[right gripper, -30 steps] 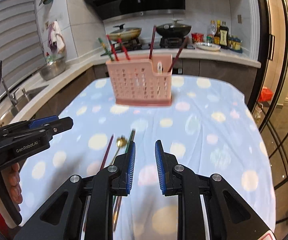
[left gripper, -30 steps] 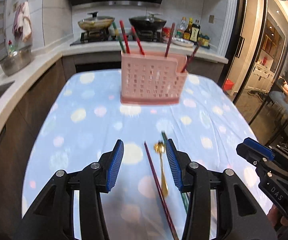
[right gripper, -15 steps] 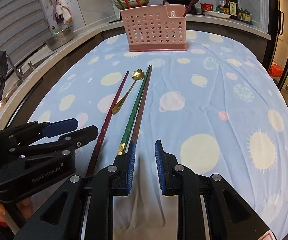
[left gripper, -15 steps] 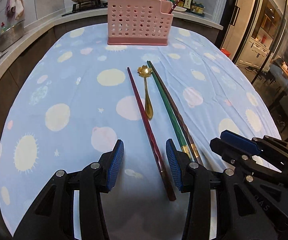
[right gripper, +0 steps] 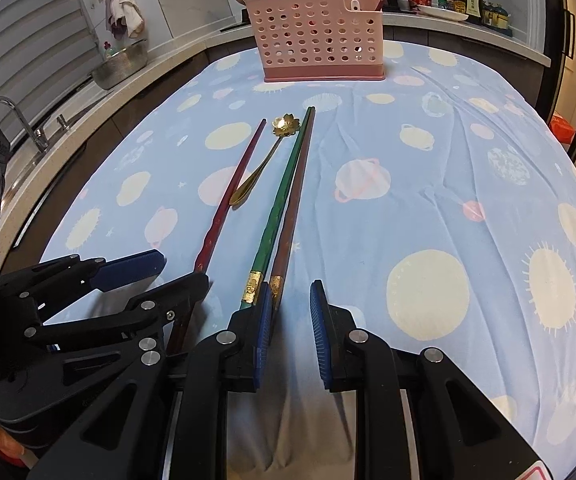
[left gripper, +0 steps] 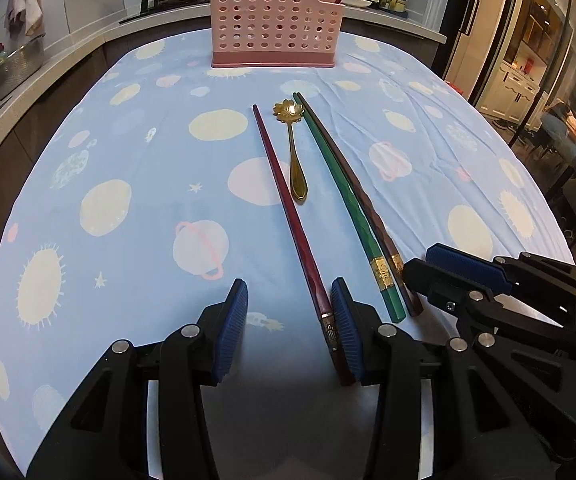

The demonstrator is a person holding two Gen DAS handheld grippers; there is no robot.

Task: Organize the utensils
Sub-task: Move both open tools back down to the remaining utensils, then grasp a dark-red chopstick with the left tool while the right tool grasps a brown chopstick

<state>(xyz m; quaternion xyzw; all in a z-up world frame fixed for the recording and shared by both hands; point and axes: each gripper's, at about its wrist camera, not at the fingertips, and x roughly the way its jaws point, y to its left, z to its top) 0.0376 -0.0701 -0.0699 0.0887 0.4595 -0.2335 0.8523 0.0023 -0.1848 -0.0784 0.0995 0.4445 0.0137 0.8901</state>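
Note:
A red chopstick (left gripper: 288, 208), a gold flower spoon (left gripper: 294, 148), a green chopstick (left gripper: 344, 200) and a brown chopstick (left gripper: 364, 204) lie side by side on the blue tablecloth. A pink utensil holder (left gripper: 273, 20) with several chopsticks stands at the far end. My left gripper (left gripper: 288, 328) is open, low over the cloth, with the red chopstick's near end just inside its right finger. My right gripper (right gripper: 288, 328) is open; the brown chopstick's (right gripper: 288, 220) near end lies by its left finger, the green one (right gripper: 275, 204) just outside it.
The table (right gripper: 448, 200) has rounded edges, with a kitchen counter, sink (right gripper: 15, 128) and stove behind. A metal bowl (left gripper: 15, 68) sits on the counter at left. Glass doors stand at right. Each gripper shows in the other's view, close together.
Both grippers have pulled back from the holder and dropped low toward the near ends of the chopsticks. Both jaws stay open.

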